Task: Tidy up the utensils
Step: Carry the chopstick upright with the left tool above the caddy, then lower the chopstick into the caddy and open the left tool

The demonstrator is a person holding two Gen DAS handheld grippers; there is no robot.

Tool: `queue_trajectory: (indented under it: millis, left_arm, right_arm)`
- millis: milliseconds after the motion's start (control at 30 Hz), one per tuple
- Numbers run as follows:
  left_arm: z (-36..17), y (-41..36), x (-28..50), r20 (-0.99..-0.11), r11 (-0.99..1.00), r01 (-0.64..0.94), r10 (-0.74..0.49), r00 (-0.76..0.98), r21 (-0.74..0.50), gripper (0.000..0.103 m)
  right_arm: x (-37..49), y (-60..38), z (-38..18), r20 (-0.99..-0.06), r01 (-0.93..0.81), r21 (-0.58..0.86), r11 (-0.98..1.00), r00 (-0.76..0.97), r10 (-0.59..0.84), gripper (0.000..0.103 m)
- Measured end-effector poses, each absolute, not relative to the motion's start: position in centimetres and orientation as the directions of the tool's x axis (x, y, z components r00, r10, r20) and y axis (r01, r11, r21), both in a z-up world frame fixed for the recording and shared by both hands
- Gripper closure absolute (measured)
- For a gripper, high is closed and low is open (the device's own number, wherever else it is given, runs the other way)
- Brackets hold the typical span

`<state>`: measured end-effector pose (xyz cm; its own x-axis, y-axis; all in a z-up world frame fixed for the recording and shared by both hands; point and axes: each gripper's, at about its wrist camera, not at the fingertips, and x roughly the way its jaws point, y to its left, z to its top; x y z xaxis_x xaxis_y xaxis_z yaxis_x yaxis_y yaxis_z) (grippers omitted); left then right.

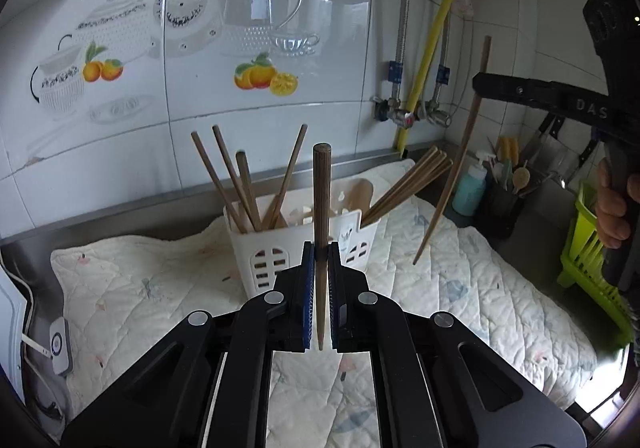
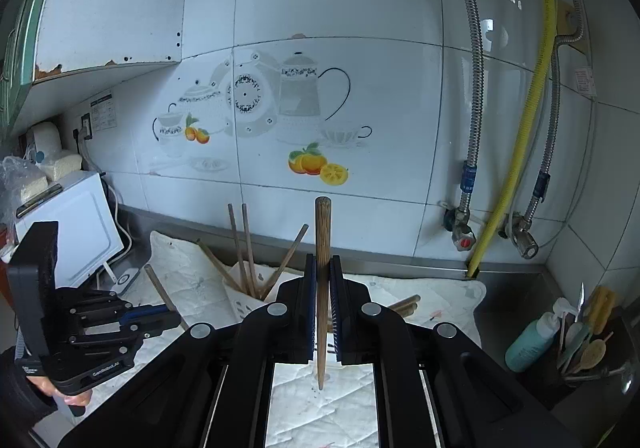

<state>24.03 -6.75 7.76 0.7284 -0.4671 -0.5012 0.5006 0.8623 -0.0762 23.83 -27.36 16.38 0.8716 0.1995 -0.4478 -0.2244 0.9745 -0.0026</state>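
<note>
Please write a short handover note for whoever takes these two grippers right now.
Left gripper: shut on one chopstick, upright, thick end up.
Right gripper: shut on another chopstick, also upright; from the left camera it hangs in the air to the right of the holder.
The white holder stands on the quilted cloth.
Done: several chopsticks already stand in its left and right compartments.
Left: drop both held chopsticks into the holder.

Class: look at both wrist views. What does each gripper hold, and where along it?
Each holds one chopstick, upright: the left gripper grips its chopstick on the lower, tapered half; the right gripper grips its chopstick near the middle.
</note>
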Motion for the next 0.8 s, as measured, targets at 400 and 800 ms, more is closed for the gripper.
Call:
queue_trajectory:
  millis: [400, 800]
  left_arm:
    - [16.7, -8.7, 25.9, -0.323, 0.876, 0.481, -0.457, 0.829, -0.006, 0.098]
    - [15.6, -8.5, 31.8, -0.36, 0.927, 0.374, -0.342, 0.868, 0.021, 0.098]
  right_arm:
    - [29.4, -27.9, 17.3, -0.424, -0.188, 0.029, 0.982, 0.887, 0.183, 0.097]
    - [32.2, -28.1, 16.5, -0.39, -0.184, 0.071, 0.98, 0.9, 0.197, 0.097]
